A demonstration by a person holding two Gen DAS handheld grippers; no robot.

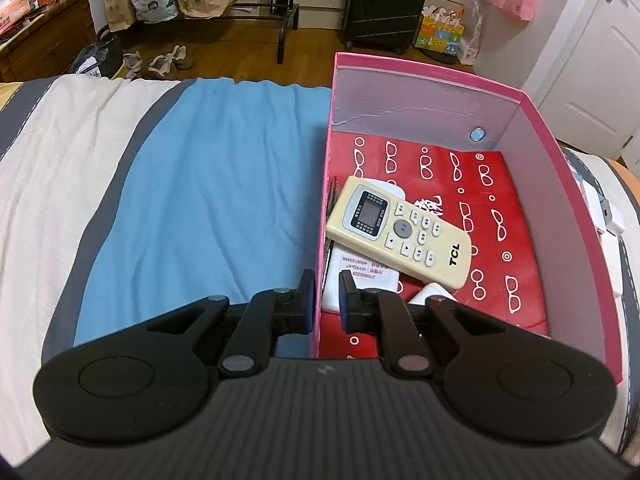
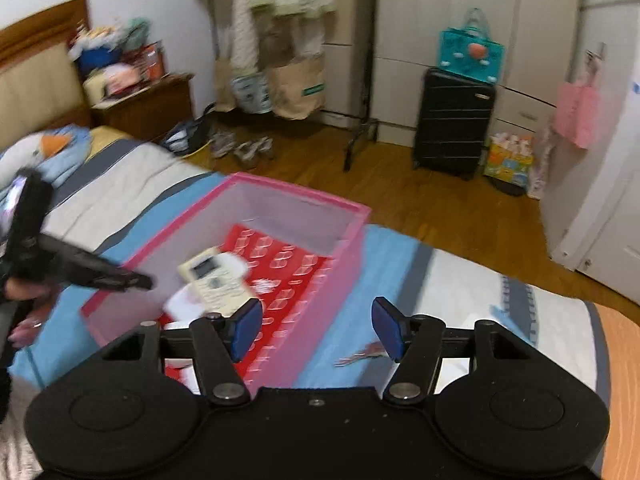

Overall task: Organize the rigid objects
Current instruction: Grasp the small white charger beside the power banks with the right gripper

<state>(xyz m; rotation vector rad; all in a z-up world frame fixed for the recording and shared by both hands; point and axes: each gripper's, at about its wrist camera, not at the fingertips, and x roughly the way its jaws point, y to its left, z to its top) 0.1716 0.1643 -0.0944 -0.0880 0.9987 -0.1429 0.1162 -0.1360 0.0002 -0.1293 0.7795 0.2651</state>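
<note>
A pink box (image 1: 560, 216) with a red glasses-print floor stands on the bed. Inside lie a cream TCL remote (image 1: 400, 232), a white remote (image 1: 360, 280) face down under it, and a small white item (image 1: 432, 294). My left gripper (image 1: 326, 294) is shut on the box's left wall, one finger on each side. My right gripper (image 2: 316, 328) is open and empty above the box's right wall (image 2: 320, 292). The remote (image 2: 216, 280) and the left gripper (image 2: 92, 270) also show in the right wrist view. A bunch of keys (image 2: 362, 354) lies on the bed right of the box.
The bed has a blue blanket (image 1: 208, 200) over white and grey striped bedding. White chargers (image 1: 604, 212) lie right of the box. A plush toy (image 2: 44, 148) sits at the bed's head. A black suitcase (image 2: 452, 120), bags and shoes stand on the wood floor.
</note>
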